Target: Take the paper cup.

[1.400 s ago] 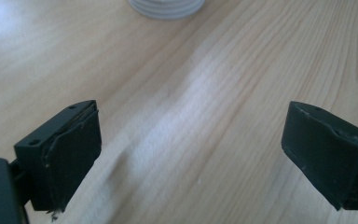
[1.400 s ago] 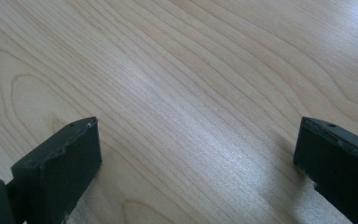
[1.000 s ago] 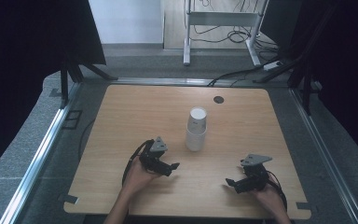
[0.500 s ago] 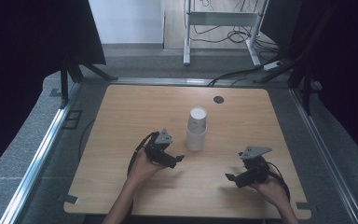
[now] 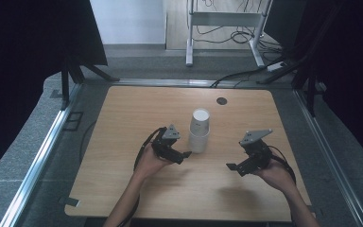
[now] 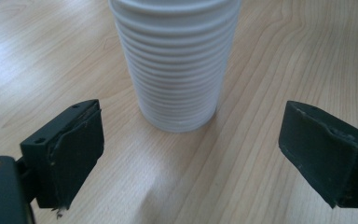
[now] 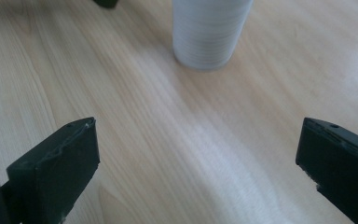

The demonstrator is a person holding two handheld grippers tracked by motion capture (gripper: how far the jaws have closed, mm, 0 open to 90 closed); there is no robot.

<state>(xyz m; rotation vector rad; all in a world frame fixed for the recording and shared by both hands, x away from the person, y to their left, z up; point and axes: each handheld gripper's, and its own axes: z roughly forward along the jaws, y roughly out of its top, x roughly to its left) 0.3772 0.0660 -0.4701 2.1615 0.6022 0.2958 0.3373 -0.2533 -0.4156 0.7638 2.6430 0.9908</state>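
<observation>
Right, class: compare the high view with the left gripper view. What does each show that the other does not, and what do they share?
High view alone: the whole wooden table, both hands, the right gripper, a dark round spot near the far edge, and the floor with cables beyond.

Left gripper view alone: the stack's ribbed rims close up, and the black pads standing wide, nothing between them.

Shared: the stack of white cups, the left gripper and the wood surface.

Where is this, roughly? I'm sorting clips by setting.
Probably a lab or recording workspace, not a home: a bare wooden table with a stack of white paper cups, dark curtains at both sides, and loose cables on the floor behind.
</observation>
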